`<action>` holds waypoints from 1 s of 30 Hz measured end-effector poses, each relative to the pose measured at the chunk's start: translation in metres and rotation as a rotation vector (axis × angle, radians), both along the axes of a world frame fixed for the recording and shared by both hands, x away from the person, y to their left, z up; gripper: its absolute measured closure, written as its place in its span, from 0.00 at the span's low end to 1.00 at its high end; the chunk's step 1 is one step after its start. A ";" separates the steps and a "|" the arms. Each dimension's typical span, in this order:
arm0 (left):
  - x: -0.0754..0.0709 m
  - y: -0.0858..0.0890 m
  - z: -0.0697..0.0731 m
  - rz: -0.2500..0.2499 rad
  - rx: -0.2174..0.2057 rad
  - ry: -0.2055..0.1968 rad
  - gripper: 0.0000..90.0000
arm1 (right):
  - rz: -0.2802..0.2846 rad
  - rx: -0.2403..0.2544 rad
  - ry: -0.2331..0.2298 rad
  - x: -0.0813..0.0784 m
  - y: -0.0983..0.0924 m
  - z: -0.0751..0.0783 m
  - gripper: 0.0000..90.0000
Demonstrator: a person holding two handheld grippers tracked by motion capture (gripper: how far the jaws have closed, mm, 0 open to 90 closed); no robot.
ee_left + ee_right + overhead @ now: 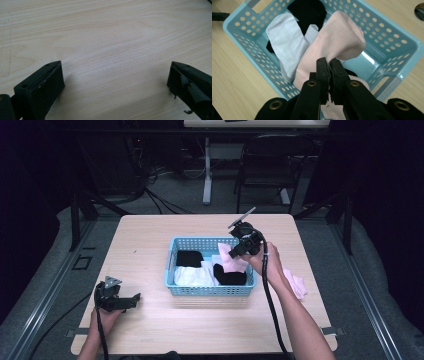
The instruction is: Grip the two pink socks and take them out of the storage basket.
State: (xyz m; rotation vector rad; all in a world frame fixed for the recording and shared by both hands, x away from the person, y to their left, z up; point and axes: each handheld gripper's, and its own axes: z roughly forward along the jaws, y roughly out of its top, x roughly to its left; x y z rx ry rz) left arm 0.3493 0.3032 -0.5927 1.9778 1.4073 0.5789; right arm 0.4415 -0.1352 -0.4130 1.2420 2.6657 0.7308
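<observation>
A light blue perforated basket (172, 290) (384, 30) stands in the middle of the wooden table. Inside lie white socks (192, 276) (287, 47) and black socks (189, 257) (308, 10). My right gripper (235, 252) (328, 62) hangs over the basket's right part, shut on a pink sock (229, 259) (337, 40) that drapes down into the basket. My left gripper (134, 299) (115, 80) rests low over bare tabletop at the front left, jaws wide apart and nothing between them.
Another pink sock (296, 284) lies on the table right of the basket, partly behind my right forearm. A folding chair (270, 165) and a desk leg (207, 170) stand on the floor beyond the table's far edge.
</observation>
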 end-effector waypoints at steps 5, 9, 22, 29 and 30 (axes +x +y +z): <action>0.000 0.000 0.000 0.000 0.000 0.000 0.01 | 0.001 0.008 -0.026 -0.005 -0.005 0.015 0.96; 0.000 0.000 0.000 0.000 0.000 0.000 0.01 | 0.001 0.004 -0.046 -0.009 -0.009 0.025 0.96; 0.000 0.000 0.000 0.000 0.000 0.000 0.01 | -0.052 0.007 -0.098 -0.019 -0.040 0.046 0.96; 0.000 0.000 0.000 0.001 -0.001 0.000 0.01 | -0.109 0.016 -0.116 -0.022 -0.068 0.051 0.96; 0.000 0.000 0.000 0.000 0.000 0.000 0.01 | -0.115 0.010 -0.117 -0.022 -0.073 0.052 0.96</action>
